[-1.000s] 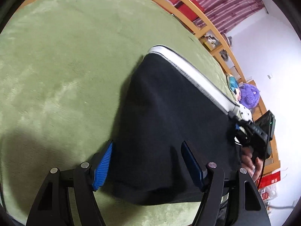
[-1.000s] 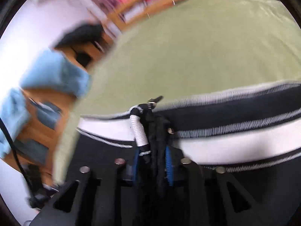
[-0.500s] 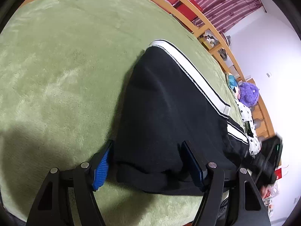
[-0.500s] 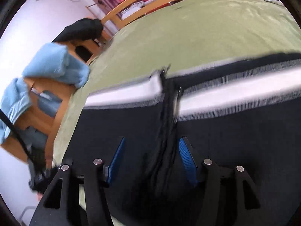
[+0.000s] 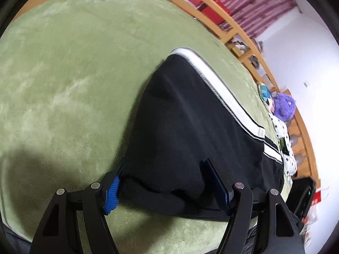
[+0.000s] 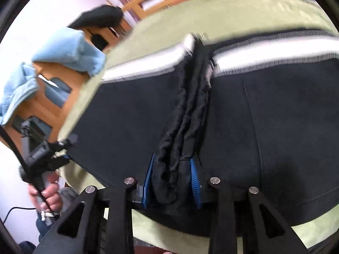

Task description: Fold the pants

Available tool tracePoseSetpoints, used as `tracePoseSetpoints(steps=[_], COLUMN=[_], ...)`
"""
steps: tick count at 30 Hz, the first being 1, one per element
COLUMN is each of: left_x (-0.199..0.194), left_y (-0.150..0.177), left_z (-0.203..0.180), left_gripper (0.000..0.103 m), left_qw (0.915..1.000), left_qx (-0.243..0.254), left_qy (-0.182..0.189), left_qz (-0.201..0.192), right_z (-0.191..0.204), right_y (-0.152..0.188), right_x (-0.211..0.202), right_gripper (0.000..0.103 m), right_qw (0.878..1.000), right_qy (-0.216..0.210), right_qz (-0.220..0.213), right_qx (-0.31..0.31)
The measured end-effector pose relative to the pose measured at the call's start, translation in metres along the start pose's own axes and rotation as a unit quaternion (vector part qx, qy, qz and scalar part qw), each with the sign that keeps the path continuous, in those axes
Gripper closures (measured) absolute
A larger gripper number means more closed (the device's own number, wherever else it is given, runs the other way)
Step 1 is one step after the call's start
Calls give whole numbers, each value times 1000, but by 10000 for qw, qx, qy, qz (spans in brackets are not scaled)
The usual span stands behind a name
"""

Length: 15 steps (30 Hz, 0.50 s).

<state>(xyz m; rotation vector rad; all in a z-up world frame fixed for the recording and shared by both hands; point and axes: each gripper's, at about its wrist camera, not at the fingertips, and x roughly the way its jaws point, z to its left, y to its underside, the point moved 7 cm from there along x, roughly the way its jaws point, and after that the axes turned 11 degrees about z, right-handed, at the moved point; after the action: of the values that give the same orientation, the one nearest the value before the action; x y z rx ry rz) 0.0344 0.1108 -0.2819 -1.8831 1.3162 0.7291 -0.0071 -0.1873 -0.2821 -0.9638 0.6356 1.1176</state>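
Both grippers were angled down onto the black pants (image 5: 190, 131). The left gripper (image 5: 167, 184) was spread wide astride the fold. The right gripper (image 6: 171, 182), just closing, was clamped on bunched fabric.

A fuzzy green blanket (image 5: 74, 67) covers the surface. A purple plush toy (image 5: 284, 105) sits near a wooden railing (image 5: 214, 6); a light-blue towel (image 6: 70, 50) drapes over wooden furniture.

Motion blur smears the pants' white stripe (image 6: 264, 53), and the pants (image 6: 275, 137) run off the right edge.
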Motion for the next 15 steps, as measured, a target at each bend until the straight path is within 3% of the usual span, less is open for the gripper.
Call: tracePoseSetpoints(steps=[5,7,9,11,15], left_x=[4,3,-7,-24,-61], left_y=[-3,-5,-8,-13,-22], left_z=[0,-2,-12,-28,-85], left_gripper=[35,51,78,81,82], left_qw=[9999,9994,9994,9988,9923], left_qx=[-115,-86,30,182,813], left_qy=[-45,-300,-210,-208,-453], left_qz=[-84,-172,-286,-417,-816], right_z=[-8,-14,-11,-17,-53], right_y=[5,8,11,13,19], right_x=[-22,-34,-34,-47,-99], right_gripper=[65,62,52,50,50], right_qw=[9995,9997,10000,9998,9946], right_qy=[-279,-223,-41,82,768], right_qz=[-20,-4,-54,-172,-680], right_qx=[129,46,-56,-39,130])
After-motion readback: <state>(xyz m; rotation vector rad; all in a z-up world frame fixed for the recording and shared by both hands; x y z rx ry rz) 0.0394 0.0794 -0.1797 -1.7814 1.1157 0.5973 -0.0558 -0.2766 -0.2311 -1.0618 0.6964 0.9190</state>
